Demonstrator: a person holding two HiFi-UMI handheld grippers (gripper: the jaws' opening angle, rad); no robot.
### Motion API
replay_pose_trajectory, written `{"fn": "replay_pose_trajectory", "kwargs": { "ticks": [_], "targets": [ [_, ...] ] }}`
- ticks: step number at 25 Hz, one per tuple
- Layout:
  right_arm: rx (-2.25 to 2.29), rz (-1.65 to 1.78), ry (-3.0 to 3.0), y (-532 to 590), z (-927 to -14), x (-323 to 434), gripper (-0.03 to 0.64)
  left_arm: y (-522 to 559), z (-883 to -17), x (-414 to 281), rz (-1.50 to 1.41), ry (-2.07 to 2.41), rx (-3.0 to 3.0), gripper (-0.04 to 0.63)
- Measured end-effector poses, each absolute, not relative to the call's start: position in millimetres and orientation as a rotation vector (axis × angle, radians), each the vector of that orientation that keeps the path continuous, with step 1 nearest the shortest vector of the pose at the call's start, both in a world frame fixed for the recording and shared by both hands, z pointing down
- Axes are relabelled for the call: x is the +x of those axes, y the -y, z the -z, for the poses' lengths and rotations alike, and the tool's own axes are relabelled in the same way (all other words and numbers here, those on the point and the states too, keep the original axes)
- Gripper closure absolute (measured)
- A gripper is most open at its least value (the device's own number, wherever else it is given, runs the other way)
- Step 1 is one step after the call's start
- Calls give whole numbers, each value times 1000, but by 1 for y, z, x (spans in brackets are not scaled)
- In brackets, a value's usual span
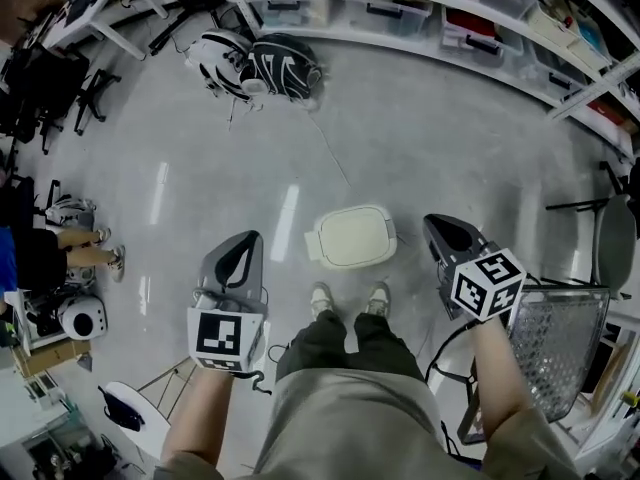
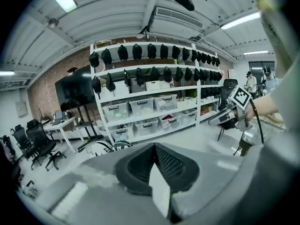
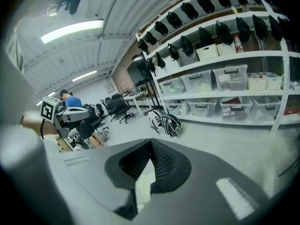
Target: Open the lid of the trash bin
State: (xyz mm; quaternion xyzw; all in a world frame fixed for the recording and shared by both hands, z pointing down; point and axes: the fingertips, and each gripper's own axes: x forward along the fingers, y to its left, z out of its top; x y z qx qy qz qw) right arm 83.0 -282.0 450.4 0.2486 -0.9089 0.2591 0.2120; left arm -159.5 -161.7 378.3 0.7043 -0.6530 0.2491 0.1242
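Left gripper [image 1: 247, 240] lower left of centre in head view, held over floor, jaws closed tip to tip, nothing gripped. Trash bin [image 1: 352, 236] at frame centre: cream, lid down, standing on grey floor [image 1: 420, 138] just ahead of person's shoes [image 1: 349, 298], between both grippers, touched by neither. Right gripper [image 1: 433, 222] right of bin, jaws likewise pressed together, empty. Mesh chair [image 1: 560, 340] lower right.
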Motion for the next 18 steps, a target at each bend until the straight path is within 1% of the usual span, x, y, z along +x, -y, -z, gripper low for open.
{"fn": "replay_pose_trajectory", "kwargs": {
  "ticks": [7,18],
  "targets": [
    [635,-832,2376,288,-576,81,614,174,-468,-182,-754,1845,1966,594],
    [571,-864,2204,288,-755,78,614,162,-615,-198,-795,1722,1864,594]
  ]
}}
